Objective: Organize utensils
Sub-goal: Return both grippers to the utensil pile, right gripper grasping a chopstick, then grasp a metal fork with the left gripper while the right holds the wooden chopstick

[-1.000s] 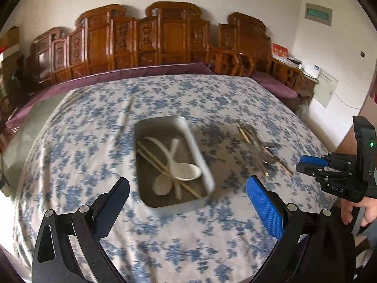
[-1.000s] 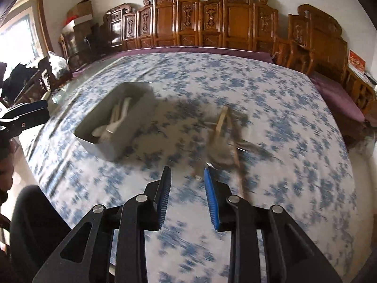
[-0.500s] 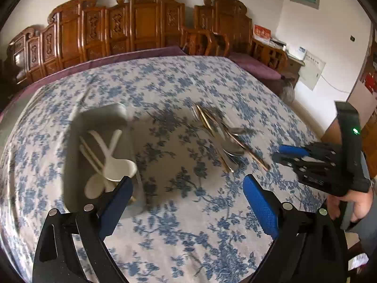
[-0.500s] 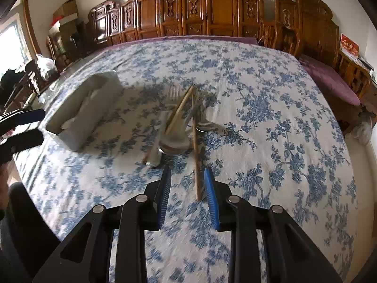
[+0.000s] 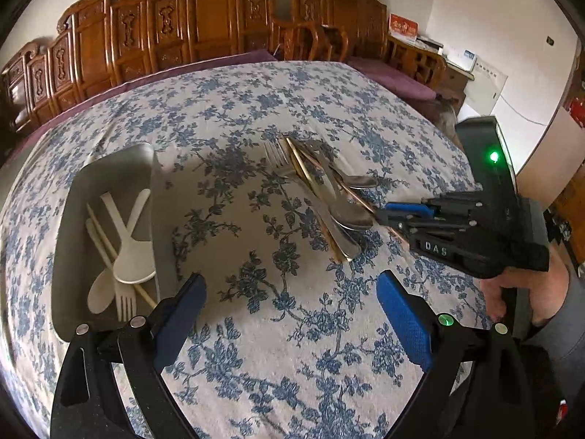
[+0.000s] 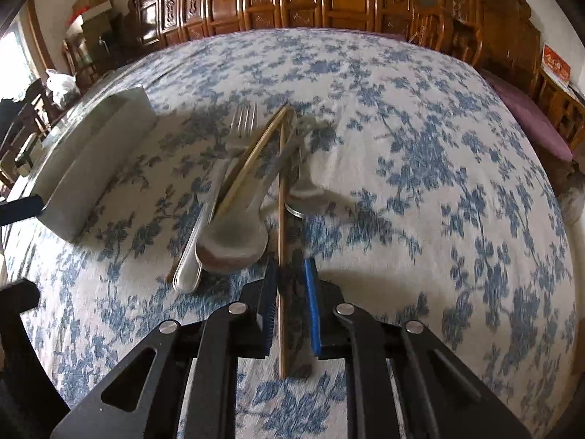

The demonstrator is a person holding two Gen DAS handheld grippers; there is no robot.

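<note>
A pile of metal utensils (image 5: 329, 197) lies mid-table: a fork (image 6: 215, 190), spoons (image 6: 234, 234) and golden chopsticks (image 6: 252, 157). My right gripper (image 6: 290, 274) is partly open, its blue pads astride one chopstick (image 6: 281, 256) that lies on the cloth, not closed on it. It also shows in the left wrist view (image 5: 387, 216) at the pile's near end. A grey metal tray (image 5: 73, 256) on the left holds white spoons (image 5: 128, 256), a white fork and chopsticks. My left gripper (image 5: 289, 311) is wide open and empty above the cloth, right of the tray.
The table wears a blue floral cloth (image 5: 256, 109). Carved wooden chairs (image 5: 219, 18) line the far side. The tray also shows in the right wrist view (image 6: 95, 161) at the left. A purple cushion (image 6: 526, 106) lies at the right edge.
My right gripper has moved forward and down to the pile, so one chopstick now lies between its pads. My left gripper has swung right, away from above the tray.
</note>
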